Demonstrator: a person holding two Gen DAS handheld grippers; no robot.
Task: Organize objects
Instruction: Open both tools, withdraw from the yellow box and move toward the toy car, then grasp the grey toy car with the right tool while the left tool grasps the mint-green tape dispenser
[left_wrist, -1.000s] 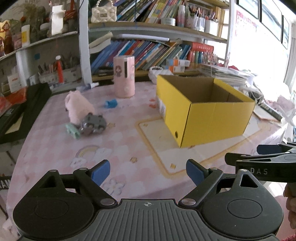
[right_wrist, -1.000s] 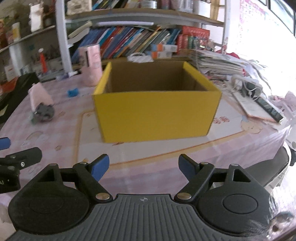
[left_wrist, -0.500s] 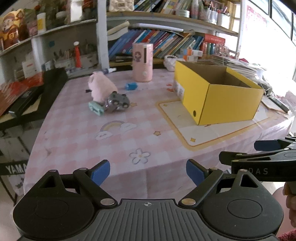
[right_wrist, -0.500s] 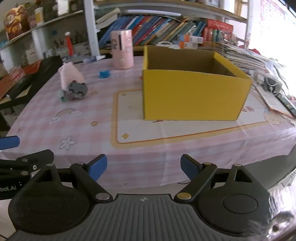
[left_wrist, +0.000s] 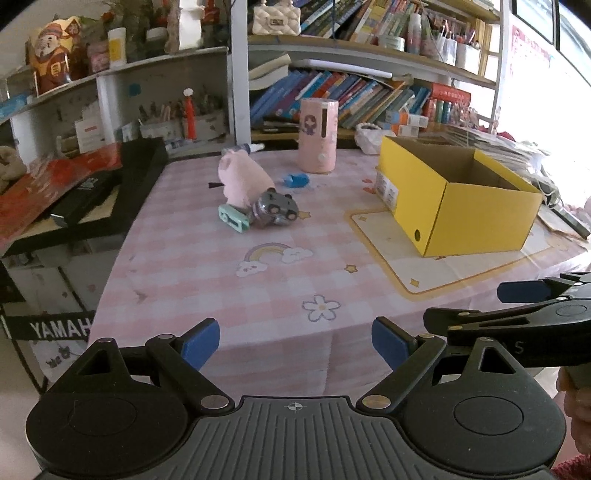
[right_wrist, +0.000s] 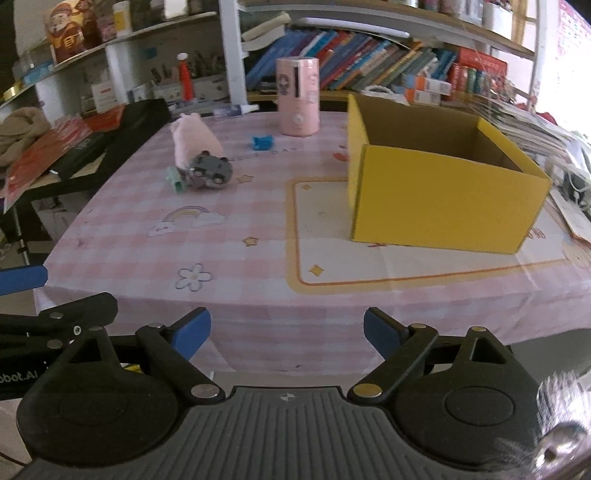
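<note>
both grippers hang off the near edge of the table (right_wrist: 258, 306), jaws apart w/ nothing between them — left gripper (left_wrist: 295, 338) wide open, right gripper (right_wrist: 287, 328) wide too, its jaws having just been opening further. nothing packed yet by the look of it: the yellow box (right_wrist: 443, 192) sits open on the right, no contents visible, though its floor is partly hidden. the loose stuff is well apart from it, far left: pink plush (left_wrist: 243, 181) touching a grey toy car (left_wrist: 275, 210) and a mint green piece (left_wrist: 233, 218), w/ a small blue piece (left_wrist: 295, 181) near the tall pink cylinder (left_wrist: 318, 136).

risks: the three clustered toys touch, so closing on one would likely nudge the others; the plush is soft and round, may slip. the cylinder is tall and looks tippable if brushed. the two grippers sit close side by side — they could clash if both reach left.

room: the middle of the cloth is bare, a clear lane; the black case (left_wrist: 110, 181) crowds the left edge.
</note>
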